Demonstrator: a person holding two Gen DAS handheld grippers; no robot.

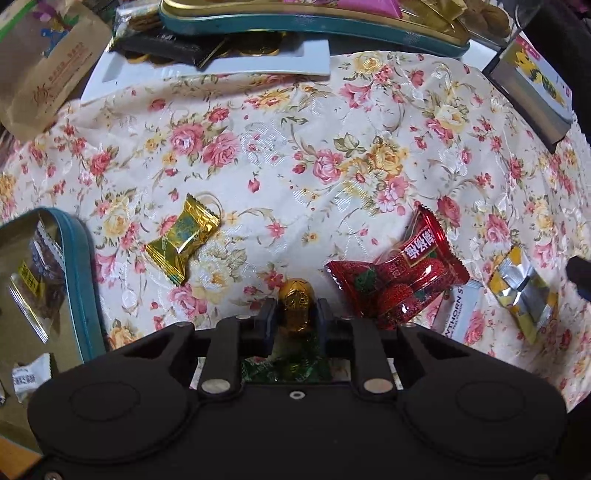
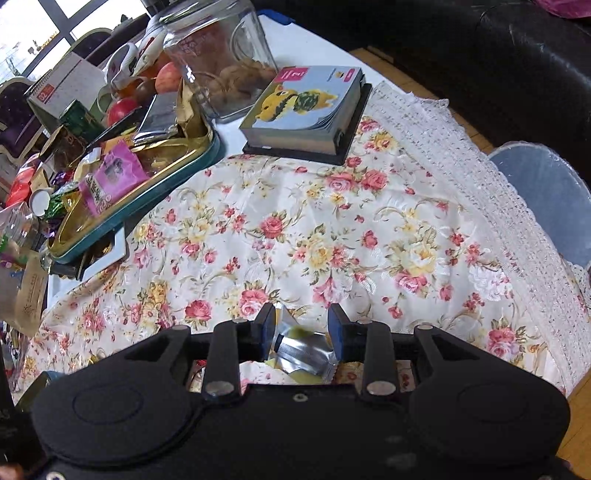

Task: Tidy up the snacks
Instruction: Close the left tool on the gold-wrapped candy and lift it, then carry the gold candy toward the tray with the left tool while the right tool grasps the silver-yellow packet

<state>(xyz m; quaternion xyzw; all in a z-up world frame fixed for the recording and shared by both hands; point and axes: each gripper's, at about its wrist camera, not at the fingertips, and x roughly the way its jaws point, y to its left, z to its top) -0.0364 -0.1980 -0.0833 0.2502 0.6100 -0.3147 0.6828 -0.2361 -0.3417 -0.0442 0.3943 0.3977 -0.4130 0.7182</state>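
Floral tablecloth (image 1: 280, 147) with a lace edge covers the work surface, which is crowded along its far side with snack containers. Left gripper (image 1: 294, 314) points down at the cloth, its jaws pressed in on a gold foil-wrapped chocolate (image 1: 294, 301) that stands between the pads; a green wrapper (image 1: 284, 369) lies on the cloth beneath the gripper body. Ahead and to the left of this gripper lies a gold-and-green candy (image 1: 181, 240); just to its right lies a red strawberry-print packet (image 1: 399, 277), which overlaps a white hawthorn packet (image 1: 458, 310). Farther right is a silver-and-yellow sachet (image 1: 521, 295). At the far left stands an open teal-rimmed tin (image 1: 79, 280) holding wrapped snacks, and a second teal tin (image 1: 314, 22) lies at the far edge, resting partly on a white tray (image 1: 258, 64). Right gripper (image 2: 302, 328) is angled down over the silver-and-yellow sachet (image 2: 299, 350), jaws spread to either side of it, pads apart from the foil. Beyond it are a block calendar (image 2: 306, 107) and a glass jar (image 2: 218, 55).
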